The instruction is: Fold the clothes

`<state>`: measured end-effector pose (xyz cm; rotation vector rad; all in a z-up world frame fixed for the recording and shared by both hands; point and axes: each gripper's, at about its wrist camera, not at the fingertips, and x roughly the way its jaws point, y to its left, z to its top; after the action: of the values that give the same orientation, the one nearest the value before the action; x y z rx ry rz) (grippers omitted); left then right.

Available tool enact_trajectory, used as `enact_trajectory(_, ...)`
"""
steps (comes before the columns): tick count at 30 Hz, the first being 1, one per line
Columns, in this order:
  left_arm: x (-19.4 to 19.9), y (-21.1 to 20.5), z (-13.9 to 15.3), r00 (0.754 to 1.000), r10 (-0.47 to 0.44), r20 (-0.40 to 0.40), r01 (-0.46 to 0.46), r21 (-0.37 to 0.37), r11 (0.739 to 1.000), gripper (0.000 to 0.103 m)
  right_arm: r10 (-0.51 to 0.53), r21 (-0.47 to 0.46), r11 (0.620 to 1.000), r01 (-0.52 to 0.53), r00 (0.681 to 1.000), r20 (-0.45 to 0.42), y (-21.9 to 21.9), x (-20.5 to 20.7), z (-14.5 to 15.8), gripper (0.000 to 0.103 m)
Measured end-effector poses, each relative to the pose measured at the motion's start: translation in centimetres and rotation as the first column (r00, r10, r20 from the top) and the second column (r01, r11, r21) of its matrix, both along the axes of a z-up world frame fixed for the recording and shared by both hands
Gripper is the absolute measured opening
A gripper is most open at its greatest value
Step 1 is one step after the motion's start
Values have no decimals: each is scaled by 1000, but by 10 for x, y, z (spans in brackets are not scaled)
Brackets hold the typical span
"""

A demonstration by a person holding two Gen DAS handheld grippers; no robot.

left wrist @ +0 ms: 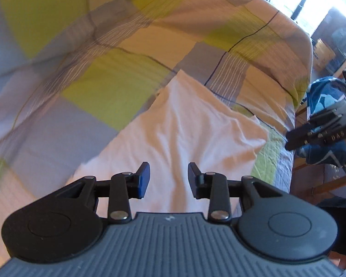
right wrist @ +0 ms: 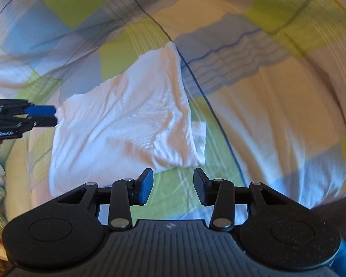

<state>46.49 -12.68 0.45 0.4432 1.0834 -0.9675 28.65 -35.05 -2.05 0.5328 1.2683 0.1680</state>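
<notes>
Garment: white garment (left wrist: 182,124) lies on the bed (left wrist: 260,34), already folded into a rough rectangle with a narrow under-layer showing at one side (right wrist: 199,136); surface is creased
Location: near the bed's side edge, on the checked bedcover (right wrist: 276,106)
Left gripper: left gripper (left wrist: 168,180) hovers above the garment's near end, fingers spread, nothing between them
Right gripper: right gripper (right wrist: 173,185) sits just short of the garment's near edge over bare bedcover, fingers spread, holding nothing
Progress: judged late in the fold; the garment is compact and released. Remaining, probably: smoothing or one more fold; other clothes cannot be confirmed
Edges: the garment's right-hand corner is close to the bed's side edge, where the mattress drops off
Open room: wide bare bedcover beyond and beside the garment
Off-bed: blue patterned cloth (left wrist: 325,97) lies beyond the bed's side edge; what it is cannot be told
</notes>
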Motion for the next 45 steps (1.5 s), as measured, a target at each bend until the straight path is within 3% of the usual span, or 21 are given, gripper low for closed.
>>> enact_trajectory(4, 38, -63, -20, 983, -183, 22, 183, 1, 983, 49, -84, 56, 995, 87, 996, -40, 7, -14, -6, 47)
enact_trajectory(9, 75, -115, -58, 945, -326, 0, 326, 52, 944, 49, -158, 90, 983, 162, 986, -53, 13, -24, -13, 47)
enact_trajectory(12, 89, -131, -74, 921, -389, -30, 390, 45, 920, 49, -207, 128, 969, 212, 977, -49, 13, -30, -15, 48)
enact_trajectory(16, 92, -142, -93, 878, -474, -62, 478, 124, 869, 49, -310, 204, 928, 313, 950, -48, 5, -32, -22, 49)
enact_trajectory(18, 96, -144, -94, 868, -487, -102, 497, 126, 859, 49, -363, 227, 903, 366, 930, -56, 2, -33, -25, 49)
enact_trajectory(22, 103, -150, -94, 831, -519, -199, 547, 125, 828, 38, -407, 261, 875, 407, 912, -55, 3, -32, -28, 49)
enact_trajectory(26, 114, -158, -97, 824, -517, -232, 553, 133, 822, 28, -432, 271, 862, 428, 901, -48, 5, -31, -28, 49)
enact_trajectory(31, 112, -164, -97, 795, -564, -222, 598, 130, 791, 14, -505, 312, 810, 496, 861, -59, 7, -36, -27, 49)
enact_trajectory(34, 110, -163, -97, 785, -584, -209, 613, 116, 782, 12, -556, 351, 765, 539, 829, -61, 12, -40, -32, 49)
enact_trajectory(38, 112, -158, -98, 795, -572, -204, 597, 95, 796, 12, -618, 388, 711, 587, 784, -54, 12, -42, -40, 48)
enact_trajectory(41, 113, -156, -99, 802, -563, -200, 586, 81, 806, 12, -641, 393, 690, 608, 765, -60, 9, -40, -44, 39)
enact_trajectory(43, 112, -154, -98, 810, -555, -191, 576, 74, 814, 11, -652, 393, 677, 623, 755, -74, 4, -36, -49, 20)
enact_trajectory(45, 110, -151, -97, 821, -543, -176, 560, 63, 826, 9, -646, 377, 682, 627, 758, -92, -1, -30, -52, 7)
